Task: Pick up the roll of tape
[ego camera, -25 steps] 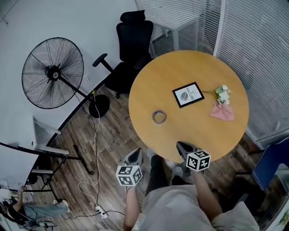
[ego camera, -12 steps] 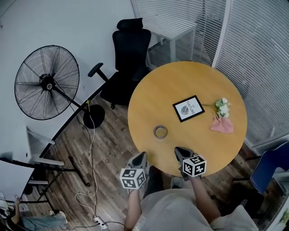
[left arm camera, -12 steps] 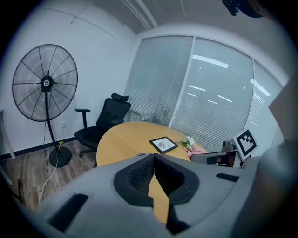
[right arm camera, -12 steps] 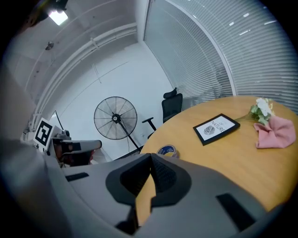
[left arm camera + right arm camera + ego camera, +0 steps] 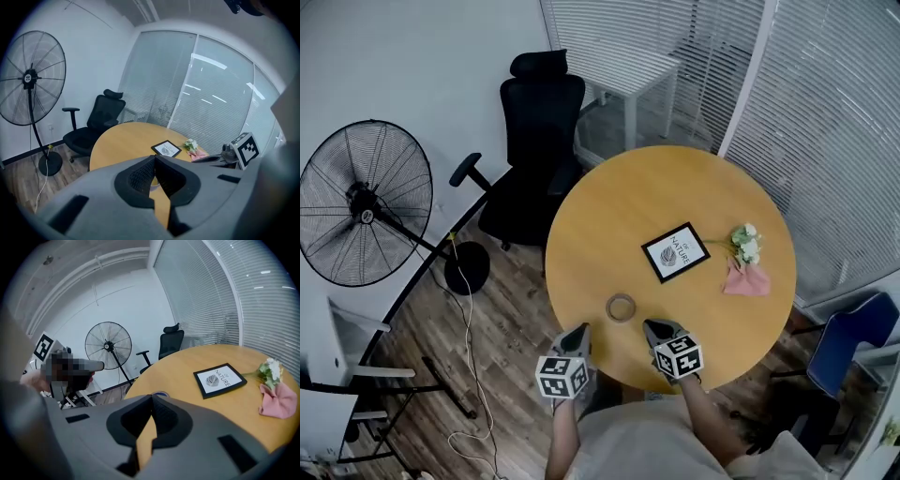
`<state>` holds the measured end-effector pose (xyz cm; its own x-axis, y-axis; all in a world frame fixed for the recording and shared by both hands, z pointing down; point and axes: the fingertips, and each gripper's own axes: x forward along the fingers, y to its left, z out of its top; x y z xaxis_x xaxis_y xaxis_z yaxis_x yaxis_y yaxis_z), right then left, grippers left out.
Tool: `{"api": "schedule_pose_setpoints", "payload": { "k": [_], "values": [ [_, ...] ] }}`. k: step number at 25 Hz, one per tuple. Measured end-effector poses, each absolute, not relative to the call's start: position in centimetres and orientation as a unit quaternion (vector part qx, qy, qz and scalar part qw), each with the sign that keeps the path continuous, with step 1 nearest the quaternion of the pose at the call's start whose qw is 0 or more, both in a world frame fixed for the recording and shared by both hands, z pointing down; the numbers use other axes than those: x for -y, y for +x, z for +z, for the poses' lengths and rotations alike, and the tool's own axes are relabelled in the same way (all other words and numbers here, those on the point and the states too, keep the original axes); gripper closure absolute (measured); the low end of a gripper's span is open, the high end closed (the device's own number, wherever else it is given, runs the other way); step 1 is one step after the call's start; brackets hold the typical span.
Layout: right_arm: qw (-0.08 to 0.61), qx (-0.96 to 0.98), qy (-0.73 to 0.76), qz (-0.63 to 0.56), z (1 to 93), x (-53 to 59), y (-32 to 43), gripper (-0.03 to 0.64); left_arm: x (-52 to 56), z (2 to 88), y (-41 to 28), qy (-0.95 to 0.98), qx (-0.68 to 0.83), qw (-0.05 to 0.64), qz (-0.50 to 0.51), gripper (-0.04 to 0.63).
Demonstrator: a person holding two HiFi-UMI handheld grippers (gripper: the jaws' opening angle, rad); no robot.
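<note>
The roll of tape (image 5: 621, 307) lies flat on the round wooden table (image 5: 609, 216), near its front edge. My left gripper (image 5: 579, 330) hovers at the table's edge, just left of and short of the roll, jaws shut and empty. My right gripper (image 5: 652, 326) is over the edge just right of the roll, also shut with nothing in it. In the right gripper view only the rim of the tape (image 5: 159, 393) peeks over the closed jaws (image 5: 151, 398). In the left gripper view the closed jaws (image 5: 154, 158) hide the roll.
On the table lie a black-framed picture (image 5: 675, 252), a small bunch of flowers (image 5: 743, 244) and a pink cloth (image 5: 747, 280). A black office chair (image 5: 534, 131) stands behind the table, a floor fan (image 5: 361, 202) at the left, a blue chair (image 5: 853, 337) at the right.
Both grippers have moved forward from beyond the table's edge to just beside the tape. The whole view has shifted with the person's step toward the table.
</note>
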<state>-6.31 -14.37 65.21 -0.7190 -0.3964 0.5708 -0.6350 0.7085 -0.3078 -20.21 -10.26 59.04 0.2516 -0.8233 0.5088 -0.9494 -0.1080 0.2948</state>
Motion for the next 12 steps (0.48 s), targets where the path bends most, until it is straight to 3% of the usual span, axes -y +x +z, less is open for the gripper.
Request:
{"api": "schedule_pose_setpoints", "payload": {
  "k": [12],
  "values": [
    [0.273,0.879,0.319,0.228,66.4,21.1,-10.2,0.620,16.5,59.3,-22.7,0.781,0.542,0.273,0.149,0.586]
  ]
}}
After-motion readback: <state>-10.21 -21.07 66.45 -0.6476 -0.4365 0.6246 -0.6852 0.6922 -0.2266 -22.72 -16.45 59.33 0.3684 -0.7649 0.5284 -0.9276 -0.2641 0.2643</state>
